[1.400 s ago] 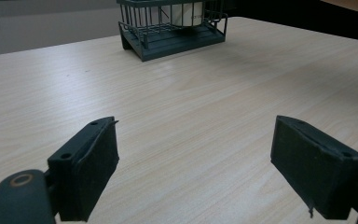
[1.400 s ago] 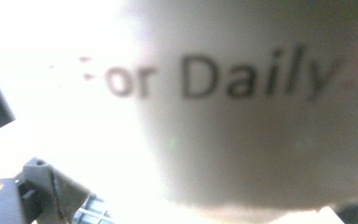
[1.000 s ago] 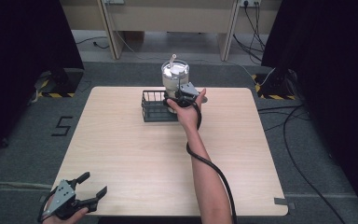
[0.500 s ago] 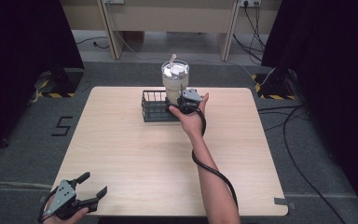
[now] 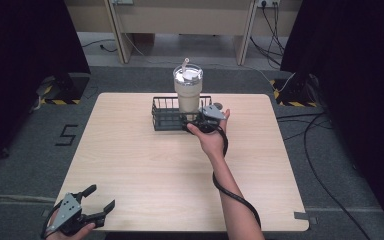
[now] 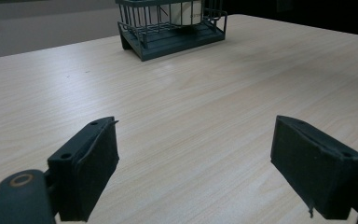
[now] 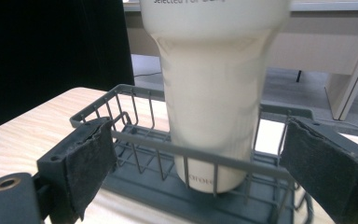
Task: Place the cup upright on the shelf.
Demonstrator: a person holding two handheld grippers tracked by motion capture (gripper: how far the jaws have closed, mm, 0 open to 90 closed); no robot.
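Note:
A cream tumbler (image 5: 187, 90) with a clear lid and a straw stands upright inside a dark wire basket (image 5: 166, 119) at the far middle of the table. My right gripper (image 5: 192, 121) is open just in front of the basket, on its near right side. In the right gripper view the tumbler (image 7: 212, 93) rises behind the basket's front rail (image 7: 168, 147), between my spread jaws and farther off. My left gripper (image 5: 100, 199) is open at the table's near left edge, with nothing between its jaws. From there the basket (image 6: 172, 28) shows far ahead.
The light wooden table (image 5: 145, 165) lies bare between the two grippers. A black cable (image 5: 230, 192) trails along the right forearm. Desk legs and cables stand on the grey floor behind the table, with dark curtains on both sides.
My right gripper has drawn back from the tumbler toward the person, and its jaws now stand open in front of the basket. The left gripper has not moved.

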